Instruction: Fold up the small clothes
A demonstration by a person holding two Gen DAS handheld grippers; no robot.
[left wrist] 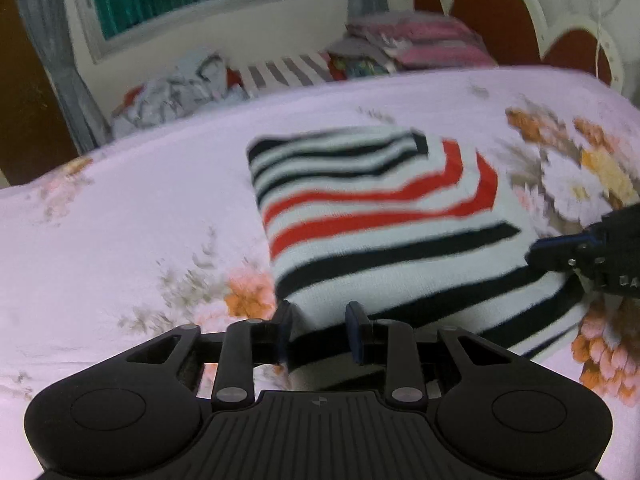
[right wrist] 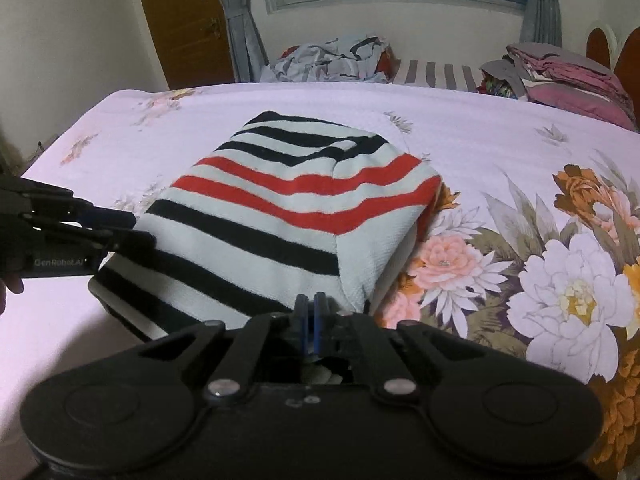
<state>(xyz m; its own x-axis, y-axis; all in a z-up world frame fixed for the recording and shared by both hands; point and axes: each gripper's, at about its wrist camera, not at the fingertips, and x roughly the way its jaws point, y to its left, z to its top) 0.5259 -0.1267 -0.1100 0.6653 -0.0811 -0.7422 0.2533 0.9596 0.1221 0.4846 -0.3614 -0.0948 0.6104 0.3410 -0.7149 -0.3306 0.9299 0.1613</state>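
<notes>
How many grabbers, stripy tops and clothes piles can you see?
Grippers: 2 (left, right)
Striped top: 1
Clothes piles behind the bed: 2 (grey heap, pink stack)
Total: 5

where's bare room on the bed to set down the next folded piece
Bare sheet lies left of the striped garment, out to the bed's left edge, and behind it up to the clothes heaps. Right of it the flowered part is bare too. It is crowded at the near hem, where both tools sit.
</notes>
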